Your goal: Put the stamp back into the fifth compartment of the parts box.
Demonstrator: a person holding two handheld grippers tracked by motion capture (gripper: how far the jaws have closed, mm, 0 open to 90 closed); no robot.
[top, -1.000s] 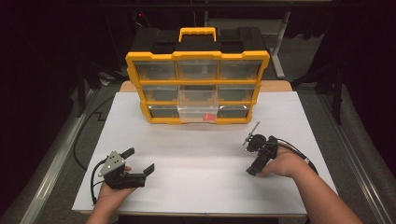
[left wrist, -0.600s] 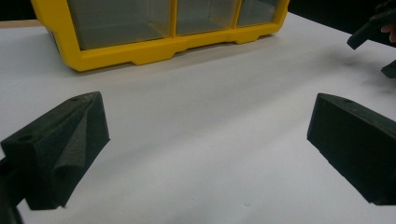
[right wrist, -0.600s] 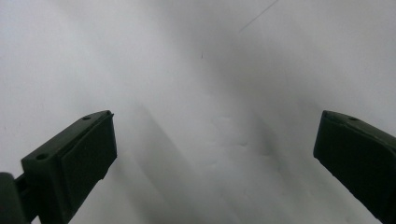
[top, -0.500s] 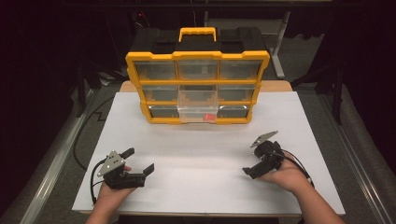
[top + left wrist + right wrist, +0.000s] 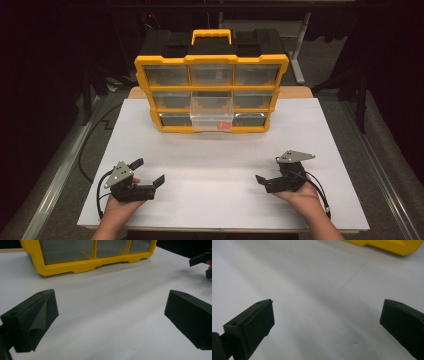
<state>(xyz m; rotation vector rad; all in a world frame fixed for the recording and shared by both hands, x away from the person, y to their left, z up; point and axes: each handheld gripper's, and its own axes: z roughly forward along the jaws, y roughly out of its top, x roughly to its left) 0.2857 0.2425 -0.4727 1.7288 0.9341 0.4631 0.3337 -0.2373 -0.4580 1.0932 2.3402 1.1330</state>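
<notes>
A: Where are things?

B: The yellow plastic organiser with clear drawers (image 5: 212,92) stands at the far side of the white worktop (image 5: 220,200), its middle clear drawer (image 5: 212,118) pulled out. Left tongs (image 5: 148,172) and right tongs (image 5: 268,171) are both spread, empty, well short of it.

A: Best approach?

B: I'd send one straight at the drawer front, level, the other steadying the frame.

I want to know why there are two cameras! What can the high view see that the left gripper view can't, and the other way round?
The high view alone takes in the whole organizer: its yellow handle, black top, and the clear middle drawer pulled out with something red in it. It also has the left gripper seen from above. The left gripper view alone gives a close look at that gripper's open jaws. Both show the white table, the organizer's bottom row and the right gripper.
</notes>
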